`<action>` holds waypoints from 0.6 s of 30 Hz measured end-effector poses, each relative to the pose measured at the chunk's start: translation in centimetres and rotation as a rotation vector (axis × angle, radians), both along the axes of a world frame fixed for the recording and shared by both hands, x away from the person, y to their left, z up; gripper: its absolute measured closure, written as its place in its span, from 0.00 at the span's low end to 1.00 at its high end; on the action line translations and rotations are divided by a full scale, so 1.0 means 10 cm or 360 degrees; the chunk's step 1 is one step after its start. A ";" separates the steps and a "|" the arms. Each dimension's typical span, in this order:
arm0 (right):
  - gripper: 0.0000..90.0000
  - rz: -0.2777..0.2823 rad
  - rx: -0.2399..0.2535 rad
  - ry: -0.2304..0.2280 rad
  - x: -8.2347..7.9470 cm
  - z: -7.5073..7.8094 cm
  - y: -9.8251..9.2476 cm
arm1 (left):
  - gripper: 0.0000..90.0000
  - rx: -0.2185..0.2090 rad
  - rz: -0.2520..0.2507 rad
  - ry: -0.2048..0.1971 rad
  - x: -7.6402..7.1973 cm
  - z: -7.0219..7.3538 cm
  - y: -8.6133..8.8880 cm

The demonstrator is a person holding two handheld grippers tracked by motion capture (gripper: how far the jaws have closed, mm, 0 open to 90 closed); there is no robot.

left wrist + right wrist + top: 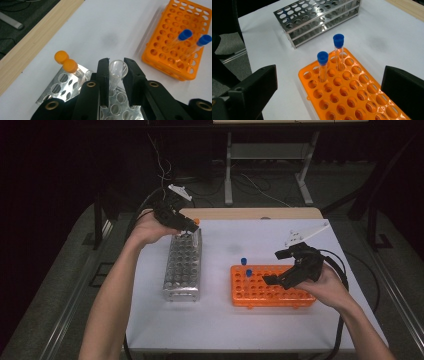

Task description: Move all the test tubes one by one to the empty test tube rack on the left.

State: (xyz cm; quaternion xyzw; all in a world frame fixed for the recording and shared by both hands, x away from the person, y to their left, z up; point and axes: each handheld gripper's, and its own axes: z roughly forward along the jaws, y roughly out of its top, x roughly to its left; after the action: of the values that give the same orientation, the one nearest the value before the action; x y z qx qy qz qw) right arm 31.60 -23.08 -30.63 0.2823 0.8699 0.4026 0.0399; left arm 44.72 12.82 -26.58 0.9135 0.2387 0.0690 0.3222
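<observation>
Uncapped tube (117,72) betw. left tool (116,65) jaws

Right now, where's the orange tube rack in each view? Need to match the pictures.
High view: orange rack sits lower right of centre, under the right hand-held gripper.
Left gripper view: orange rack at upper right, far side of the table.
Right gripper view: orange rack at bottom centre, between the open jaws.
Shared landmark: the two blue-capped tubes standing in the rack.
</observation>
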 end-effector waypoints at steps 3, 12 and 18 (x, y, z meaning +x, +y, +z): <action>0.00 -0.0008 0.0006 0.0002 0.00 -0.02 -0.03 | 0.83 0.0000 0.0013 0.0001 0.03 -0.04 0.01; 0.00 -0.0009 0.0016 0.0013 0.00 -0.10 -0.04 | 0.83 0.0005 0.0032 0.0008 0.08 -0.20 0.03; 0.00 -0.0005 0.0020 0.0024 0.01 -0.14 -0.04 | 0.83 0.0003 0.0043 0.0015 0.13 -0.31 0.04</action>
State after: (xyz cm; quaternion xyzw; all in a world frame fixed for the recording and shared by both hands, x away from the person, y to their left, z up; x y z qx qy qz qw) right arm 31.67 -23.45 -32.06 0.2870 0.8671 0.4058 0.0324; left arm 46.02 13.25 -29.70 0.9108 0.2525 0.0694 0.3193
